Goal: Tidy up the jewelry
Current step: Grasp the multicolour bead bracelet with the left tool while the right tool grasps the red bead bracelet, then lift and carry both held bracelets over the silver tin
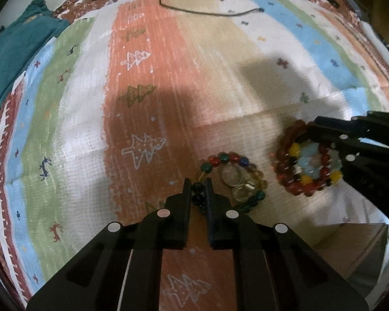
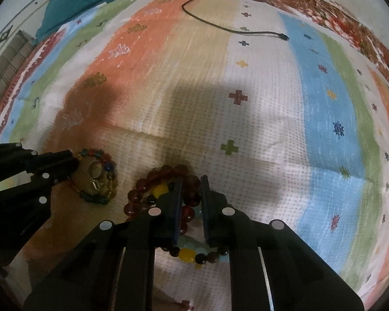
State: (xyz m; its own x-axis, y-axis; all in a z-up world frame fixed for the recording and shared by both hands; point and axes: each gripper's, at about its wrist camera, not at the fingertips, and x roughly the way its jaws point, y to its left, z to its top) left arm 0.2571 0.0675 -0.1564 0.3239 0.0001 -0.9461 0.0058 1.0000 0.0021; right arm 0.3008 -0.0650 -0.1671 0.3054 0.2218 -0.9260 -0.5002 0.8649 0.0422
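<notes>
A multicoloured bead bracelet point(image 1: 233, 160) lies on the striped cloth with two clear rings point(image 1: 230, 175) inside its loop. My left gripper point(image 1: 197, 184) is shut on the bracelet's dark beads at its left side. A pile of red, yellow and pale blue bead bracelets point(image 1: 307, 165) lies to the right. My right gripper point(image 2: 190, 181) is shut on the red beads of that pile point(image 2: 166, 173). The left gripper point(image 2: 71, 163) and its bracelet point(image 2: 109, 181) show at the left of the right wrist view.
The striped patterned cloth point(image 1: 168, 77) covers the surface. A black cable point(image 1: 207, 11) lies at the far side, also in the right wrist view point(image 2: 246, 31). A teal cloth point(image 1: 20, 44) is bunched at the far left. A shiny box edge point(image 1: 363, 248) sits near right.
</notes>
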